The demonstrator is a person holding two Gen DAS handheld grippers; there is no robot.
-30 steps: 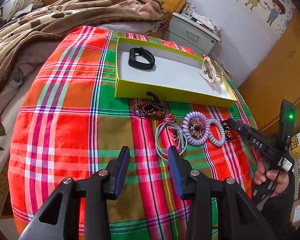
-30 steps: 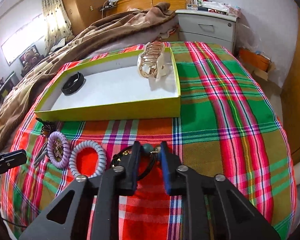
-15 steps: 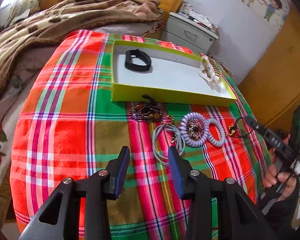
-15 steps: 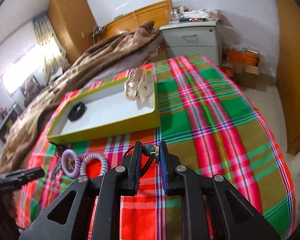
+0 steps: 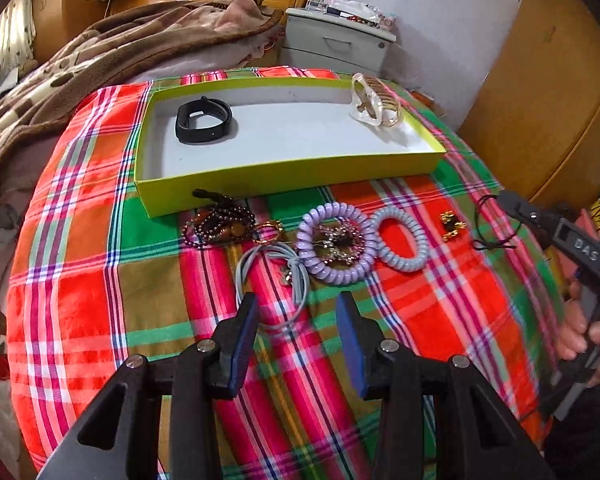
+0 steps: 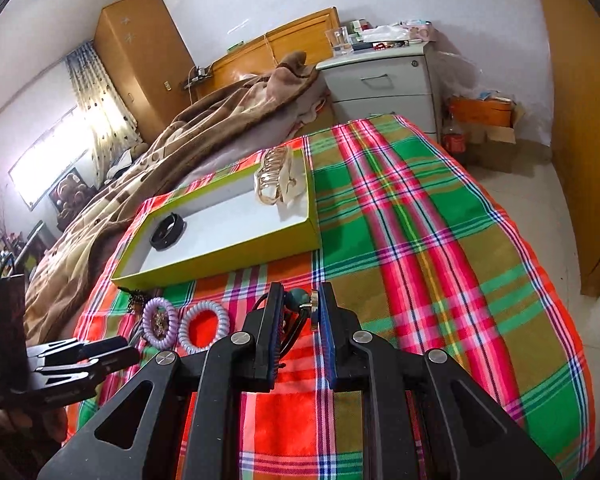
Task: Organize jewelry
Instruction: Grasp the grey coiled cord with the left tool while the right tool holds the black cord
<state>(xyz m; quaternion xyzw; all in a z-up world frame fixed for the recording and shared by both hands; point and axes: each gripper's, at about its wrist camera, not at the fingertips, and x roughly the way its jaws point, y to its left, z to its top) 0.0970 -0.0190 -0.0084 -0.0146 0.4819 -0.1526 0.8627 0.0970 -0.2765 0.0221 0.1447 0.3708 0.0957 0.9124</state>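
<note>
You are working in a bedroom, over a plaid cloth [image 5: 84, 280] in red, green and orange spread on the bed, with a brown blanket [image 5: 100, 56] heaped behind it and a grey nightstand [image 6: 380, 84] against the wall.

A shallow yellow-green box [image 5: 284, 178] with a white floor sits on the cloth. Inside it a black wristband [image 5: 204, 122] lies at one end and a gold-toned hair claw [image 5: 374, 102] at the other.

Only your left wrist view shows the loose row in front of the box clearly: a dark beaded bracelet [image 5: 220, 226], a grey looped cord [image 5: 276, 276], a lilac spiral hair tie [image 5: 336, 248] ringed around a small metallic piece, a paler spiral hair tie [image 5: 398, 238] just beside it, and a small gold-and-black ornament [image 5: 452, 226]. It also catches your right hand [image 5: 584, 336] wrapped around the handle.

Only your right wrist view shows what you are carrying: the right gripper [image 6: 298, 312] has its jaws nearly closed on a black cord necklace [image 6: 296, 306] with a teal bead and a gold fitting, lifted off the cloth on your side of the box.

Your left gripper [image 5: 296, 334] tilts steeply down over the grey cord, jaws wide apart and gripping nothing.
</note>
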